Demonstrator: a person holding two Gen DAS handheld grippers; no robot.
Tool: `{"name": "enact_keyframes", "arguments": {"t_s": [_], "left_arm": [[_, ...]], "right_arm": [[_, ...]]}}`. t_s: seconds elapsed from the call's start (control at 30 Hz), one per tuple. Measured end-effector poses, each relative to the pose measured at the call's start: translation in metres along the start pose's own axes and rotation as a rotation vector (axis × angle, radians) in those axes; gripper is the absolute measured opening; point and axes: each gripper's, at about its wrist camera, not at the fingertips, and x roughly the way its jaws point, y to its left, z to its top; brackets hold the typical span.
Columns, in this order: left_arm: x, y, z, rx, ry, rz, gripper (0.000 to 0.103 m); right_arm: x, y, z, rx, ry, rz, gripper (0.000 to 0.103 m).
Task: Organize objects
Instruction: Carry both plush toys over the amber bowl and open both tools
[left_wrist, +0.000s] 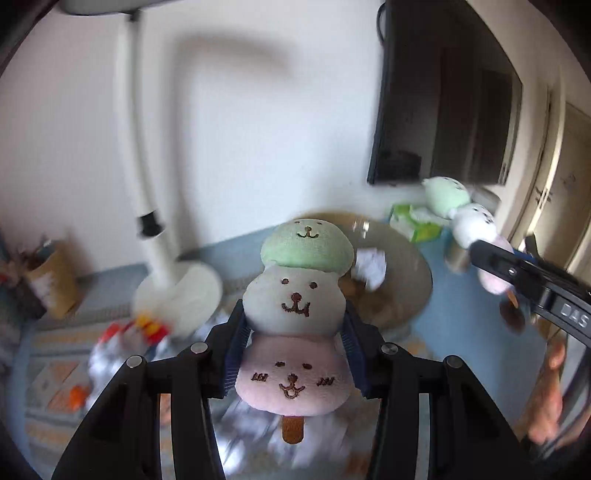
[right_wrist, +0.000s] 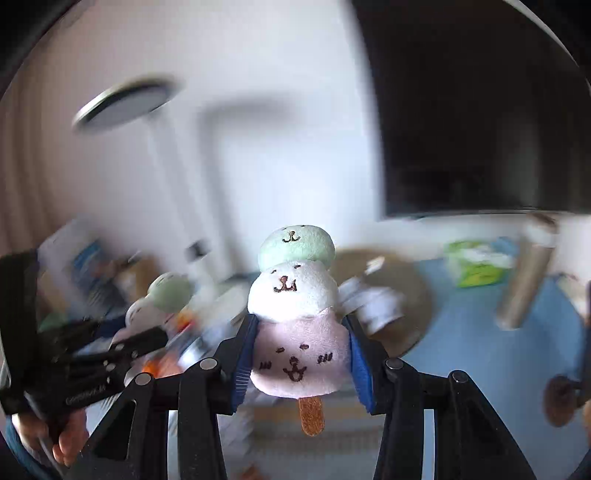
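White wall, a white floor lamp (left_wrist: 147, 184) and a dark wall-mounted screen (left_wrist: 443, 103) stand behind two raised tools, each gripping a plush.

From the left wrist view, the lamp's round base sits ahead and left of the left tool (left_wrist: 293, 343), whose fingers are closed narrow on the sides of a three-tier plush popsicle (left_wrist: 295, 317), green head on top, white middle, pink bottom, brown stick hanging below the pads. Just beyond it lies a round glass surface (left_wrist: 406, 266) with a crumpled white paper (left_wrist: 369, 266) and a green tissue pack (left_wrist: 417, 221) farther right. At far right, the right tool (right_wrist: 301, 354) clamps a matching second plush popsicle (right_wrist: 295, 314) by its pink tier, held upright, well apart from the first. Much of the floor clutter is blurred.
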Motion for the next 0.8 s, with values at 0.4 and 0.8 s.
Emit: {"name": "enact_keyframes", "arguments": {"t_s": [0.4, 0.8], "left_arm": [[0.091, 0.002, 0.013, -0.140, 0.068, -0.059, 0.093], [-0.108, 0.075, -0.036, -0.107, -0.173, 0.123, 0.103]], "right_arm": [[0.102, -0.058, 0.019, 0.149, 0.143, -0.058, 0.066], [0.035, -0.011, -0.014, 0.061, 0.125, 0.106, 0.066]]}}
